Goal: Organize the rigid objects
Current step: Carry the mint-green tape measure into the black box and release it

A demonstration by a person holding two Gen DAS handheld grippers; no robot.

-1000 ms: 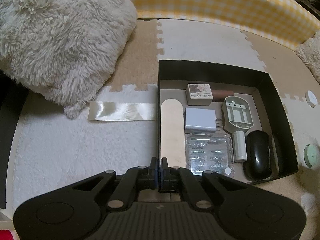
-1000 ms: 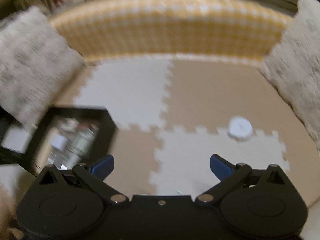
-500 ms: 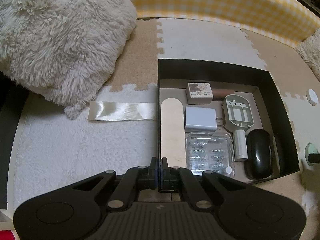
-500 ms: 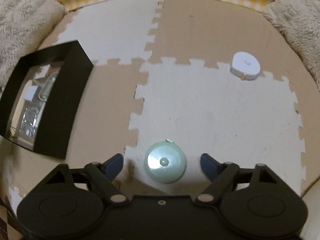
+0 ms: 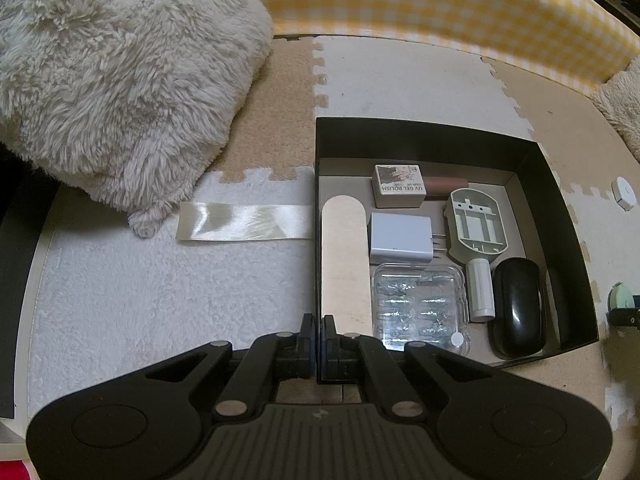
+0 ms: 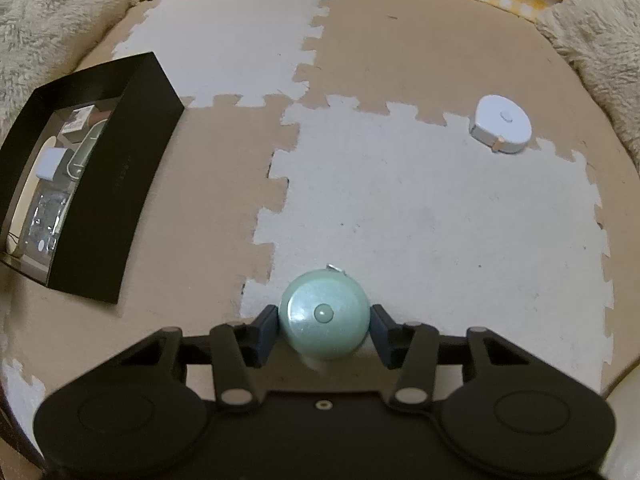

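A mint-green round tape measure (image 6: 324, 314) lies on the foam mat, also at the right edge of the left wrist view (image 5: 620, 300). My right gripper (image 6: 324, 332) points down over it. Its jaws are closing, and the blue pads (image 6: 268, 332) meet its two sides. A white round tape measure (image 6: 502, 124) lies farther off to the right. The black box (image 5: 420, 136) holds a nail file, a white charger, a clear case, a black mouse and other small items. My left gripper (image 5: 318, 328) is shut on the box's left wall.
A fluffy cushion (image 5: 112, 80) and a satin ribbon (image 5: 244, 222) lie left of the box. A yellow checked bumper (image 5: 440, 0) borders the mat at the back. Another fluffy cushion (image 6: 592, 32) sits at the far right. The box (image 6: 116, 184) stands left of my right gripper.
My right gripper has tipped down and sunk over the green tape measure, and its jaws have narrowed from wide apart to its sides. The left gripper and box have not moved.
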